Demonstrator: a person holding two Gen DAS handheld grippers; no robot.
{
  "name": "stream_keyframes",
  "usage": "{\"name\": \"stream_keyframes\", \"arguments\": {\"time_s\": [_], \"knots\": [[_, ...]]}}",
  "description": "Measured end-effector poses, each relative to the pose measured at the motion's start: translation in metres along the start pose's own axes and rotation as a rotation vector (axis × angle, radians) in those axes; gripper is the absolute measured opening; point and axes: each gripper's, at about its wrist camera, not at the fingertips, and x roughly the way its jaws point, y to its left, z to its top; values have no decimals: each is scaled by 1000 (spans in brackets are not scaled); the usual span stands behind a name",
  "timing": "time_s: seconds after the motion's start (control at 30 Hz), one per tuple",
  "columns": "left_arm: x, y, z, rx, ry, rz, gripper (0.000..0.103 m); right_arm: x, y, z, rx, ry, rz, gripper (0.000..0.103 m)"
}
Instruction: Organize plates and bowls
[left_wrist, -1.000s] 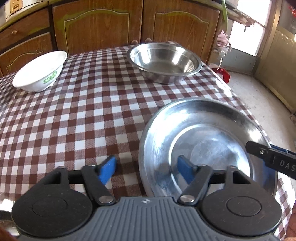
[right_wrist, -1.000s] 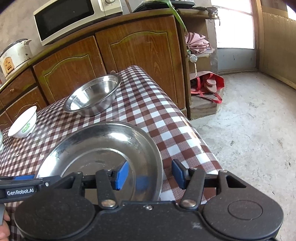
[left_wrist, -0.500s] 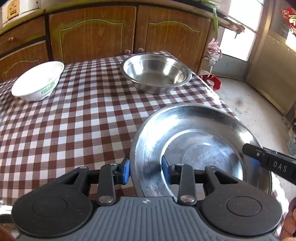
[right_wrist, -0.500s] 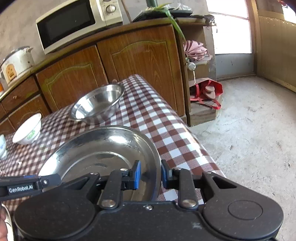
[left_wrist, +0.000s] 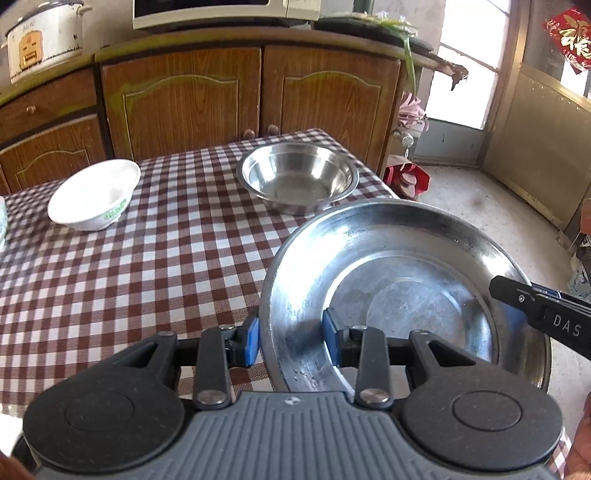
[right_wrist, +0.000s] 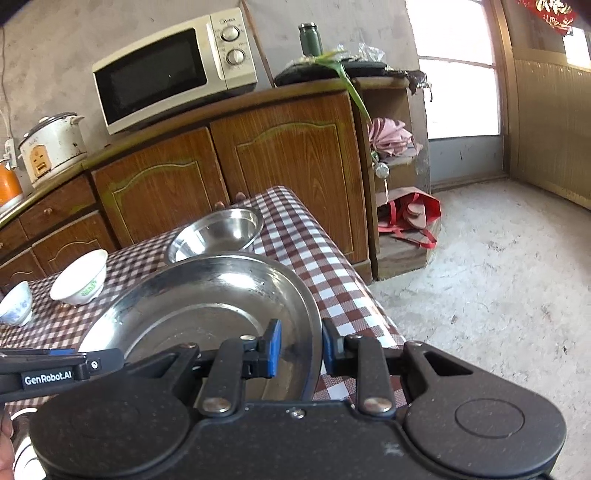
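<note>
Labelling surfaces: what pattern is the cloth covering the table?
Brown-and-white checked tablecloth, clearest in the left wrist view.

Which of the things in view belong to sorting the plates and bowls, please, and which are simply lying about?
Part of the job:
steel plate, gripped at its rim by both grippers
steel bowl
white bowl
small blue-patterned bowl

Just lying about:
microwave
rice cooker
green flask
red bag

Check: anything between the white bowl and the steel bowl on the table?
Nothing: only bare checked tablecloth lies between the white bowl and steel bowl, clearest in the left wrist view.
</note>
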Motion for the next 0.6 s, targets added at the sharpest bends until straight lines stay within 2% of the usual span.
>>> {"name": "stream_keyframes", "arguments": {"time_s": [0.6], "knots": [[-47, -3, -8, 16, -29, 11, 36, -54, 9, 3, 11, -42, 12, 30]]}}
